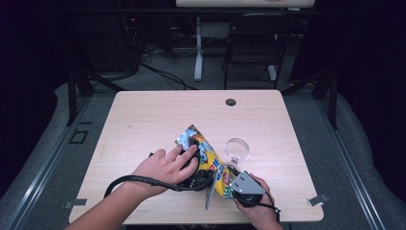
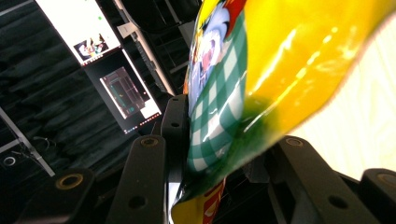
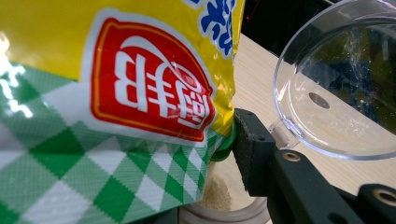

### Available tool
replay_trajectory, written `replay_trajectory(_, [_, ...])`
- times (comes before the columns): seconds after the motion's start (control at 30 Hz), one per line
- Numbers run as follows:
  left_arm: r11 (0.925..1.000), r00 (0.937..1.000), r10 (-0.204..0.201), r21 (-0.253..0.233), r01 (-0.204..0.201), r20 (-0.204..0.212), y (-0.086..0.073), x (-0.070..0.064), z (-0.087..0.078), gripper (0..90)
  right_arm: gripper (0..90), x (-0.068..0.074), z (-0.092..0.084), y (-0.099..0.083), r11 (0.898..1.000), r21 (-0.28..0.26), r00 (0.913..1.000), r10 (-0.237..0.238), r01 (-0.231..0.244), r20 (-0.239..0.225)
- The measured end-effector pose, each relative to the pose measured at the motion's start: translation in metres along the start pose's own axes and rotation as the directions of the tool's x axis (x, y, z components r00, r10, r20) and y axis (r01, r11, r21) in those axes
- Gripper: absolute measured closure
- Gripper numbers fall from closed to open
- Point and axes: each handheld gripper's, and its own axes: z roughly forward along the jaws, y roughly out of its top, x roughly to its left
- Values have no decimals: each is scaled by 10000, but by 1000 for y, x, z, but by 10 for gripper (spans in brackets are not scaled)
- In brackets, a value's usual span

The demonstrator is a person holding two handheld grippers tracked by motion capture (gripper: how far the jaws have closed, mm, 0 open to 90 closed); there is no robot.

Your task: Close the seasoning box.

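yellow snack bag (image 1: 207,155) in both tools

I see bare surface (image 1: 143,115) across the upper half and left of the frame, open for passing. Lower centre is crowded: the snack bag (image 1: 207,155), the clear lid (image 1: 238,148) just right of it, and both hands.

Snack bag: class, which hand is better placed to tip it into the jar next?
Probably left: left gripper holds the snack bag's far end; right gripper steadies its end over the jar.
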Motion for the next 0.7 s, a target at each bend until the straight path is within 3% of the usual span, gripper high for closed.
replay_trajectory(0.7, [10000, 10000, 6, -5, -6, 16, 0, 1, -1, 678, 711, 0, 0, 0, 9999, -43, 9999, 104, -105, -73])
